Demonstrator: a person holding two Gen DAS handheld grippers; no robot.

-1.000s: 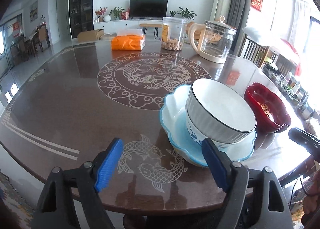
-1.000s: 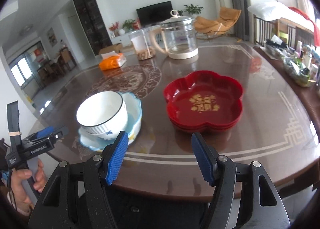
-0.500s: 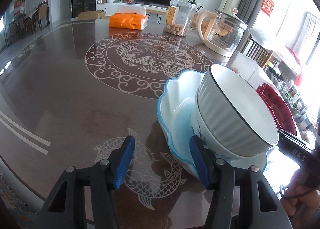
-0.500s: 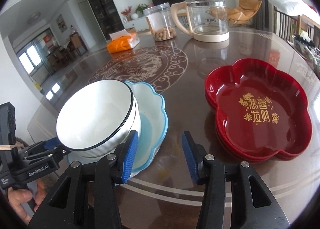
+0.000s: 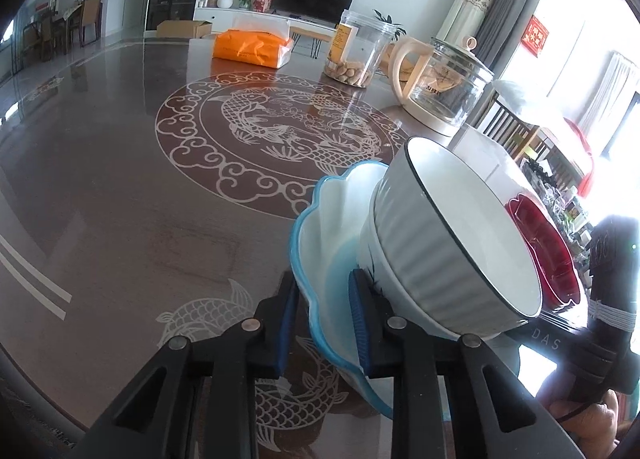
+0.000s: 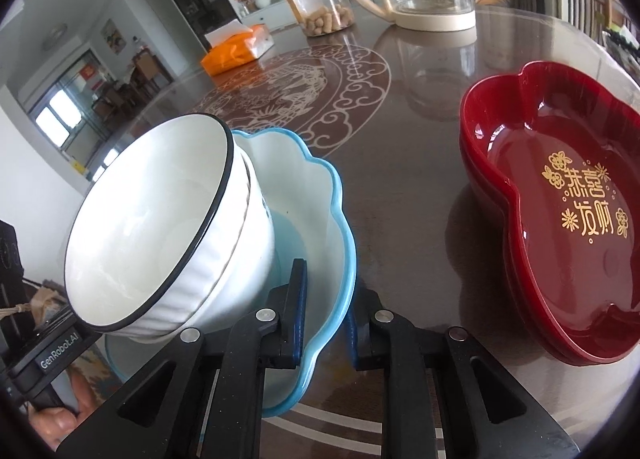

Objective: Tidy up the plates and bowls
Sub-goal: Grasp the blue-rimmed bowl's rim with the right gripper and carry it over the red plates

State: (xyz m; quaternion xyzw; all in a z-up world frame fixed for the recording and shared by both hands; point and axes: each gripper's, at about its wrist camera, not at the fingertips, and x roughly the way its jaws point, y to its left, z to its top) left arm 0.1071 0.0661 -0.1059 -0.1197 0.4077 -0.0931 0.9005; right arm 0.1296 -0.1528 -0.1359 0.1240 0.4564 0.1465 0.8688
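- Now: worktop [image 5: 120,199], dark with a dragon medallion, carries everything. Red plates [image 6: 560,219], a nested stack, lie at 3 o'clock of the blue dish in the right wrist view, apart from it.
- Blue scalloped dish [image 6: 320,219] sits near the worktop's near edge and holds two nested white bowls [image 6: 160,227], tilted inside it.
- Left claw [image 5: 322,323]: jaws have just been closing; blue pads now straddle the dish rim at its 6 o'clock in the left wrist view, one inside, one outside, apparently pinching it.
- Right claw [image 6: 324,319]: likewise just closing, narrow, pads either side of the opposite rim.
- Step judged: two-handed grasp of the loaded dish.
- Next move calls for a level, synchronised lift; the tilted bowls could slide or tip.
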